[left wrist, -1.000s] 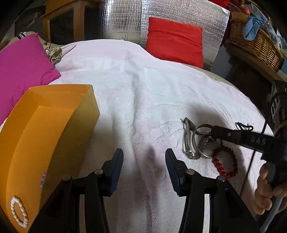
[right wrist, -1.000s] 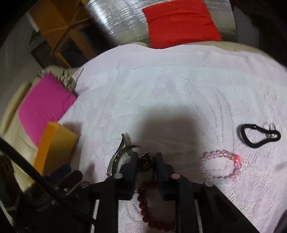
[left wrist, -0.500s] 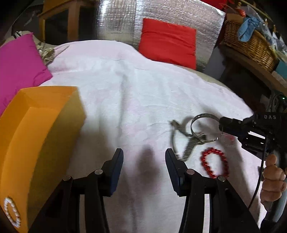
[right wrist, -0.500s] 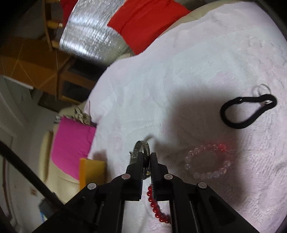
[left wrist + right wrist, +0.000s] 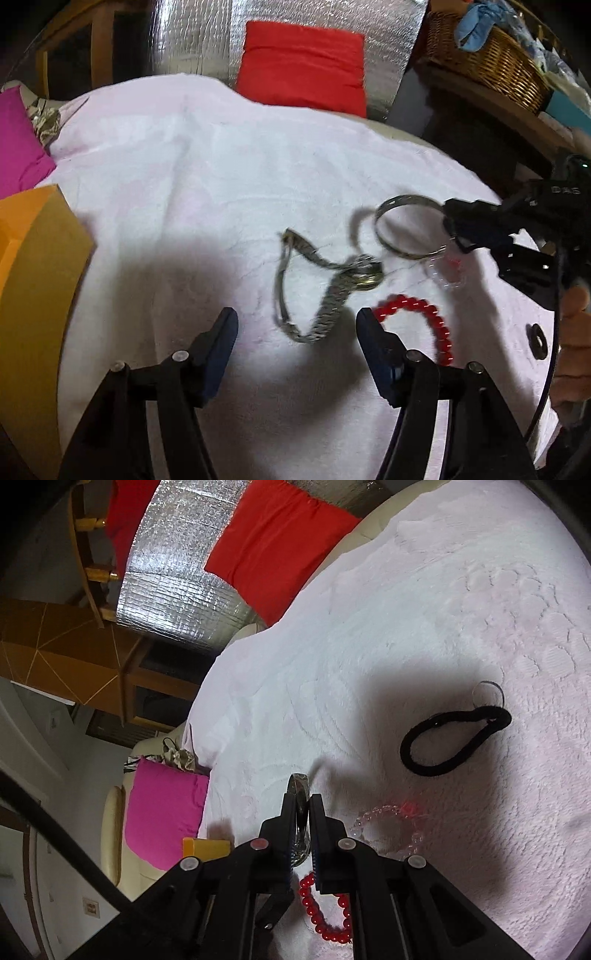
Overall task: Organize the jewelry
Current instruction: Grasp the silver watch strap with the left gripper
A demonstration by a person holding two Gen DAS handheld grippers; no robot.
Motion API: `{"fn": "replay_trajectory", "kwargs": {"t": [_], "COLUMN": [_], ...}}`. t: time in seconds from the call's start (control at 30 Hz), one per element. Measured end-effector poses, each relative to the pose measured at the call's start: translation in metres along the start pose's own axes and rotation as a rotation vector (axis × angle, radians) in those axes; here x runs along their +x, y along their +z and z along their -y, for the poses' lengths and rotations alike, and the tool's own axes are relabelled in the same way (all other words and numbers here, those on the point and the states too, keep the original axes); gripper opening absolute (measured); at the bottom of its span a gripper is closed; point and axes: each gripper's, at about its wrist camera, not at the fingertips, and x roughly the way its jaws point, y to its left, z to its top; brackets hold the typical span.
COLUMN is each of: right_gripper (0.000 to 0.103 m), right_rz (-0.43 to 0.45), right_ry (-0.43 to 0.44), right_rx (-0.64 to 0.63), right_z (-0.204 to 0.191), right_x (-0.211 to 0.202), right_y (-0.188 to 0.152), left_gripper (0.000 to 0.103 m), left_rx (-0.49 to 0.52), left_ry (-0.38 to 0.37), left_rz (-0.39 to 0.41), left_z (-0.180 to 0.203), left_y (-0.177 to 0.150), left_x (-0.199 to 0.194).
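1 bangle (image 5: 404,229), 1 watch (image 5: 317,291), 2 bracelets

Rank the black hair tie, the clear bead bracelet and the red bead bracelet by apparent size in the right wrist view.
1. Black hair tie, the widest loop.
2. Clear bead bracelet and red bead bracelet: not rankable, since the tool hides part of both.

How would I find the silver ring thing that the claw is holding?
Look at the pale pink towel, on its right side. The thin silver metal bangle stands up off the cloth, pinched in the black right claw. Unlike the red bead bracelet and the metal-link wristwatch, it's one plain smooth hoop.
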Motion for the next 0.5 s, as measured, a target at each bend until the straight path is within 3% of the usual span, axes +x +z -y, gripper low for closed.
{"fn": "replay_trajectory", "kwargs": {"t": [0.1, 0.13, 0.17, 0.23, 0.5], "right_gripper": [0.008, 0.008, 0.008, 0.008, 0.008], "right_rz": [-0.002, -0.003, -0.003, -0.002, 0.024], "right_ry": [0.006, 0.006, 0.006, 0.009, 0.039], "right_rx": [0.005, 0.005, 0.004, -0.003, -0.062], "right_z": [0.001, 0.001, 0.001, 0.000, -0.020], "right_x": [0.000, 0.001, 0.001, 0.000, -0.007], "right_y": [0.000, 0.000, 0.000, -0.001, -0.008], "left_gripper": [0.043, 0.026, 0.021, 0.015, 0.014], "left_rx": [0.019, 0.037, 0.051, 0.070, 0.055], "left_ry": [-0.005, 0.001, 0.016, 0.016, -0.008], "left_rz": [0.014, 0.016, 0.017, 0.017, 0.087], "left_z": [-0.002, 0.000, 0.001, 0.002, 0.000], "left_y": [0.003, 0.004, 0.004, 0.005, 0.006], "left_x": [0.002, 0.003, 0.003, 0.003, -0.029]}}
